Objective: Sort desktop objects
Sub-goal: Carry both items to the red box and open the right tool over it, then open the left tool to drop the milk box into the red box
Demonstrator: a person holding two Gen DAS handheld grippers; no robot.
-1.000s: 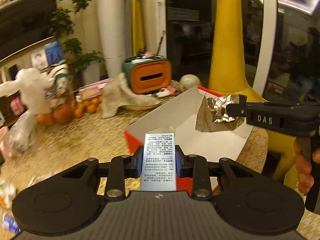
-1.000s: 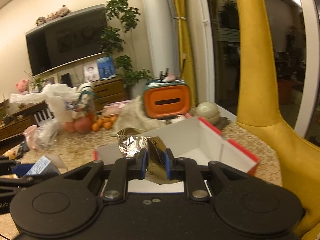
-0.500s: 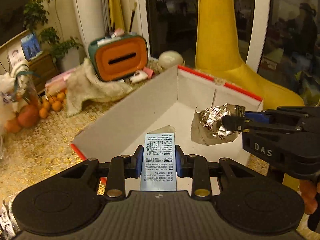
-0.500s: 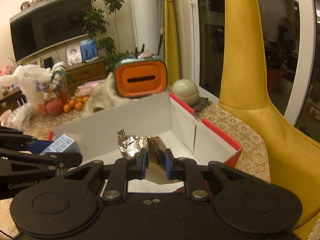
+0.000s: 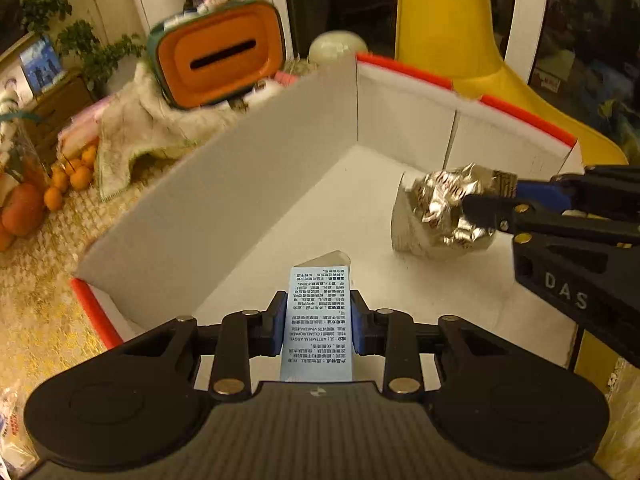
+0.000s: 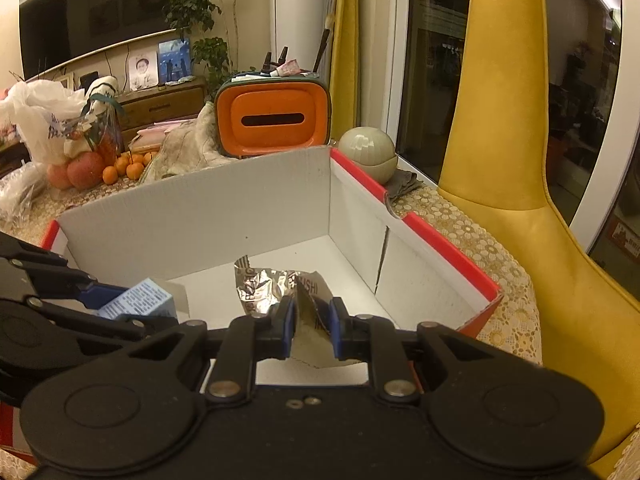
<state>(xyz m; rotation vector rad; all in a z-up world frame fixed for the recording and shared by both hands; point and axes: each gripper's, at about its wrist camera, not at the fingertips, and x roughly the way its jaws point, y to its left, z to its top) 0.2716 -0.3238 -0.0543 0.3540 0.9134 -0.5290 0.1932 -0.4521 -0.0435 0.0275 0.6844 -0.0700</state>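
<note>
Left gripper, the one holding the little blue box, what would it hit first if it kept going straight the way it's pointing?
Probably the white floor of the open cardboard box, just ahead of the small blue box in the left gripper. Depth is unclear.

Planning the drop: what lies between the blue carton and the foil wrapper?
Only bare white floor of the box, in the left wrist view, separates blue carton from foil wrapper.

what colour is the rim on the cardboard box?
Red-orange rim on the white open cardboard box; right wrist view shows it best.
</note>
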